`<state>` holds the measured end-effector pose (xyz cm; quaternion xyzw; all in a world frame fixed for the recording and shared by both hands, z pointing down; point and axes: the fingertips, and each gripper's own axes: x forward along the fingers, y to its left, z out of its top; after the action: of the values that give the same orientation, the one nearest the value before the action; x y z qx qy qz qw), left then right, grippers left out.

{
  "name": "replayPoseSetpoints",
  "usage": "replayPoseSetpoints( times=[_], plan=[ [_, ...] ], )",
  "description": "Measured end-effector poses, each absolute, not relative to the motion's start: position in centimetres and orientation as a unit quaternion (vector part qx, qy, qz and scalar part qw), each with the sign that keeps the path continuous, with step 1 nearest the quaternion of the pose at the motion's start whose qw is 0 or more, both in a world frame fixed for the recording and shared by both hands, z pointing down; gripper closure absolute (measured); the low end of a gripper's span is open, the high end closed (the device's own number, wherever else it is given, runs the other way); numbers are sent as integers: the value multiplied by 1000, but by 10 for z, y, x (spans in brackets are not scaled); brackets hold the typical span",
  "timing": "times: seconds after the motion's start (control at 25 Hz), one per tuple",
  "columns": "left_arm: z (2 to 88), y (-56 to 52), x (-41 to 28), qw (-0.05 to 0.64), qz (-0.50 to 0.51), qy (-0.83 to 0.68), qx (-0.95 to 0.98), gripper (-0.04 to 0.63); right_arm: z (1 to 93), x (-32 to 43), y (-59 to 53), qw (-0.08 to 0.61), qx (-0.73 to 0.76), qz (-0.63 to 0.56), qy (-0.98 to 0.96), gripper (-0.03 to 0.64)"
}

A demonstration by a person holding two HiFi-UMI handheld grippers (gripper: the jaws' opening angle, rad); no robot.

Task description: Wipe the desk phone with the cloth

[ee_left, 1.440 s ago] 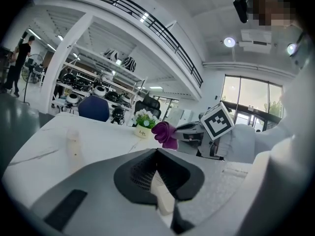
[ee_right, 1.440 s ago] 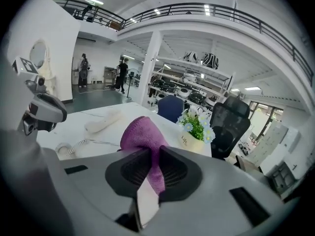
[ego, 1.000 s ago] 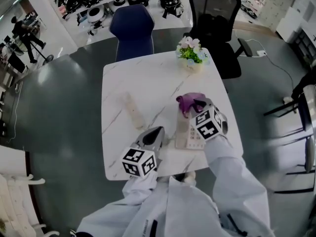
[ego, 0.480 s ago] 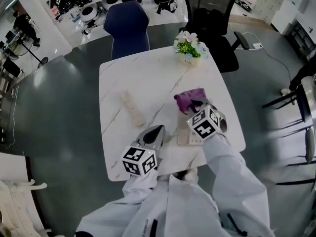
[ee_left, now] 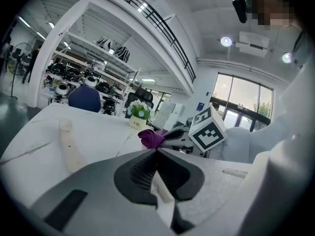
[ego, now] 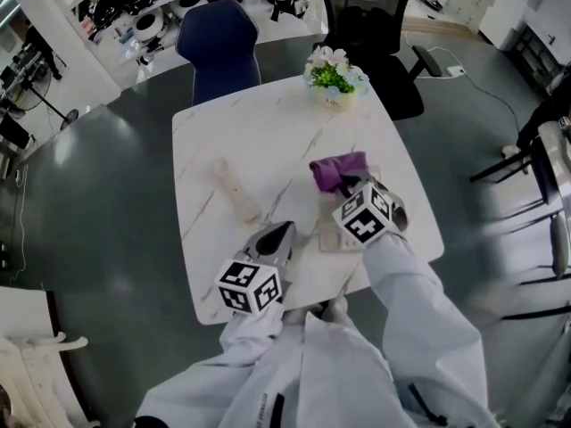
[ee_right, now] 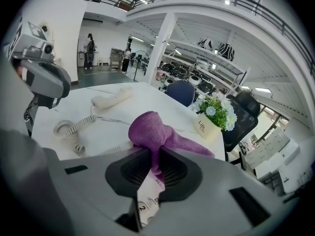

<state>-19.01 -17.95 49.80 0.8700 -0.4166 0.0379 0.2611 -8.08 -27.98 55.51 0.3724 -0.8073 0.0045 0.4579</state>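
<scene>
The beige desk phone base (ego: 337, 228) lies on the white marble table (ego: 268, 132), near its right front. My right gripper (ego: 350, 185) is shut on a purple cloth (ego: 337, 169), which rests on the phone's far end. In the right gripper view the cloth (ee_right: 152, 132) bunches in front of the jaws, and the phone's keypad (ee_right: 144, 204) shows beneath them. The handset (ego: 234, 188) lies off the base to the left, joined to it by a coiled cord (ee_right: 69, 129). My left gripper (ego: 282, 236) is shut and holds nothing, just left of the phone.
A small flower pot (ego: 332, 83) stands at the table's far edge. A blue chair (ego: 219, 47) and a black office chair (ego: 370, 25) stand behind the table. Grey floor surrounds it. The table's front edge (ego: 294, 306) runs close to my arms.
The head view has drifted a little. My right gripper still holds the cloth on the phone's far end, and the cloth now lies spread a bit wider. My left gripper has stayed put.
</scene>
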Motion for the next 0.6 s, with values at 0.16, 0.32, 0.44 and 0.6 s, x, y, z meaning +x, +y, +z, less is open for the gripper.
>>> replayPoseSetpoints(
  times=[0.16, 0.32, 0.44, 0.6],
  plan=[
    [497, -172, -189, 261, 38, -420, 868, 597, 557, -81, -273, 460, 367, 6, -809, 583],
    [499, -165, -186, 266, 40, -426, 864, 597, 558, -79, -269, 461, 362, 10, -810, 583],
    [499, -159, -183, 269, 41, -430, 861, 597, 558, -82, -263, 460, 354, 11, -815, 583],
    [498, -150, -175, 273, 42, -430, 860, 597, 560, -81, -254, 461, 346, 15, -817, 583]
  ],
)
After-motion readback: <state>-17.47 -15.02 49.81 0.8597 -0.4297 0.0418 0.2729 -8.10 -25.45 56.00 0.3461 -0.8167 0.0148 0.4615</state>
